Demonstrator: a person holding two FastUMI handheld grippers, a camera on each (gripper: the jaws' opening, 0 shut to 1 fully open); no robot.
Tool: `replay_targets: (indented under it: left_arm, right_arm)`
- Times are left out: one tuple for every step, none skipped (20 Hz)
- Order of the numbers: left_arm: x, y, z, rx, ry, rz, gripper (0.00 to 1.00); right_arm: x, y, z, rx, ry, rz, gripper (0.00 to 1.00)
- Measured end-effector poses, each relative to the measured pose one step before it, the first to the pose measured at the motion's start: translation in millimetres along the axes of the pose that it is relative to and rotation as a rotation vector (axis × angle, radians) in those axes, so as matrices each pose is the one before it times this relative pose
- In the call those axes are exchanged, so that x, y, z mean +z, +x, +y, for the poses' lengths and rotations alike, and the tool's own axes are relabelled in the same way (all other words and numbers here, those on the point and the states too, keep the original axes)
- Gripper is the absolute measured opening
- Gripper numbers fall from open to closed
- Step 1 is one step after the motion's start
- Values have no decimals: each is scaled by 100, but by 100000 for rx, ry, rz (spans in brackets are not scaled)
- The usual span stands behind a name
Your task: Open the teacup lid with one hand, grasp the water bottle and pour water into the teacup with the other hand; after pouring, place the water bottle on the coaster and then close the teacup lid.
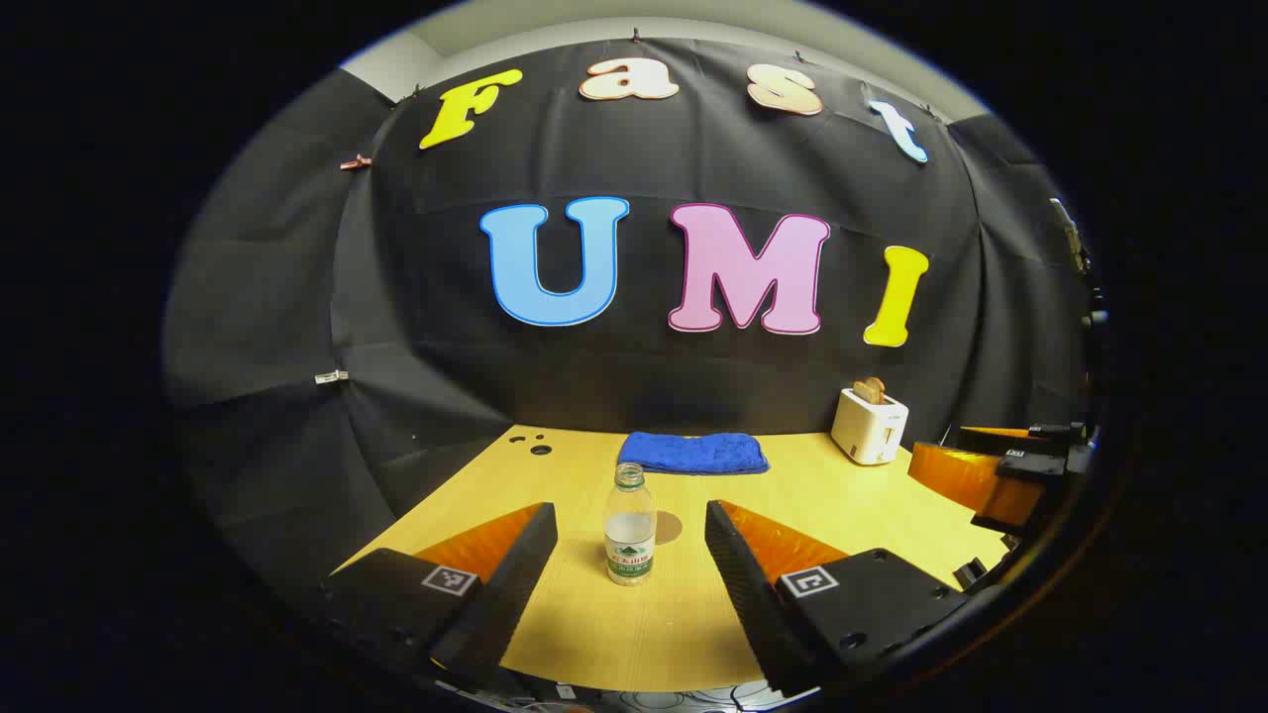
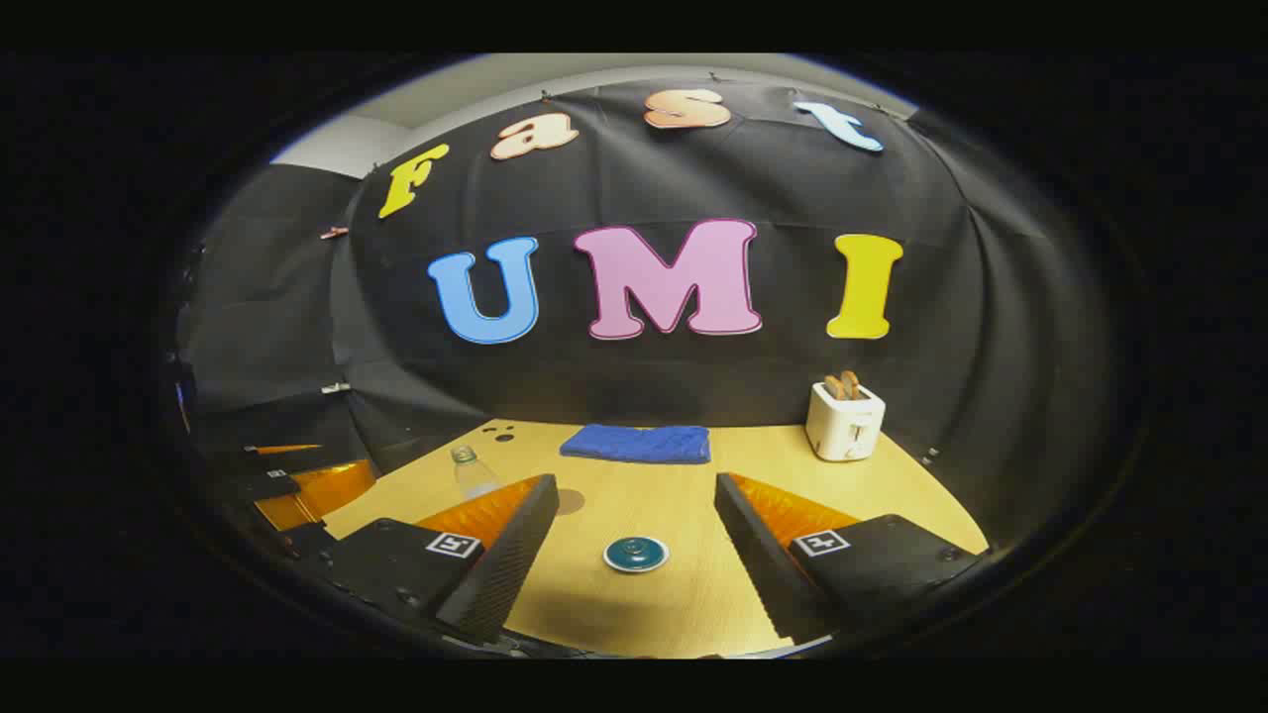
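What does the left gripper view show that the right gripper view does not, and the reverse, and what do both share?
Left gripper view: the water bottle whole, label facing, between the open left tongs. Right gripper view: the lidded teacup before the open right tongs. Shared: bottle, coaster, blue towel, toaster, wooden table.

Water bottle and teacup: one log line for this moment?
left gripper: open, facing water bottle | right gripper: open, above lidded teacup | nothing held

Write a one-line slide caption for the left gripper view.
Open left gripper lined up on a clear plastic water bottle standing uncapped on the wooden table, folded blue towel behind.
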State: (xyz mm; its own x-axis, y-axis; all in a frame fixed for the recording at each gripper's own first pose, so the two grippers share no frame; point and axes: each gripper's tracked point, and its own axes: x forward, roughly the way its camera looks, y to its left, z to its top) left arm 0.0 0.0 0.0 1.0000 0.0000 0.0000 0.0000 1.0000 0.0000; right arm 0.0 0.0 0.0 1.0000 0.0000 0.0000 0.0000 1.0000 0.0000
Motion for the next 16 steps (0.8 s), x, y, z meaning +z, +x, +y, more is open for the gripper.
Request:
replay_targets:
  left_arm:
    - [-297, 245, -202, -668, -704, 768, 95]
    - [213, -6, -63, -500, -737, -650, 95]
    - [-135, 311, 32, 158, -336, 238, 95]
    - [-473, 428, 105, 456, 86, 1126, 95]
    - [-227, 135, 87, 11, 9, 500, 95]
    - [47, 66, -26, -373, -34, -126, 95]
    - [-117, 203, 144, 0, 318, 152, 95]
    - [-184, 319, 279, 230, 482, 247, 95]
    - [-221, 271, 206, -53, 204, 318, 95]
    - [-177, 235, 43, -394, -139, 265, 95]
    - [-175, 265, 146, -441, -222, 593, 95]
    - [-320, 291, 146, -273, -186, 660, 95]
    - [-164, 218, 233, -422, -217, 518, 95]
    - [52, 182, 14, -442, -30, 268, 95]
    - [-56, 147, 168, -175, 404, 329, 95]
    - [-36, 208, 168, 97, 629, 229, 95]
  right_arm:
    - [-130, 139, -176, -310, 148, 4, 98]
    - [-33, 228, -230, -298, 245, -482, 99]
    - [-275, 279, -74, 157, 172, 271, 99]
    - [-411, 407, -120, -18, -67, 922, 99]
    - [-263, 233, 70, -439, -63, 697, 98]
    - [-284, 350, -115, -477, 252, 367, 98]
    - [-370, 386, 49, -181, 463, 766, 98]
    - [-452, 388, 108, -3, 360, 1102, 98]
    - [-519, 447, -95, 12, -53, 932, 98]
    - [-230, 182, 100, -395, -332, 322, 98]
    - [-124, 172, 30, -490, -402, 193, 95]
    - [-130, 47, 9, -485, -282, 165, 99]
    - [-18, 44, -35, -200, -198, 198, 99]
    - [-126, 128, 76, 97, -246, 360, 98]
    - [-286, 194, 32, 354, -503, 554, 98]
    - [-222, 167, 56, 441, -641, 537, 98]
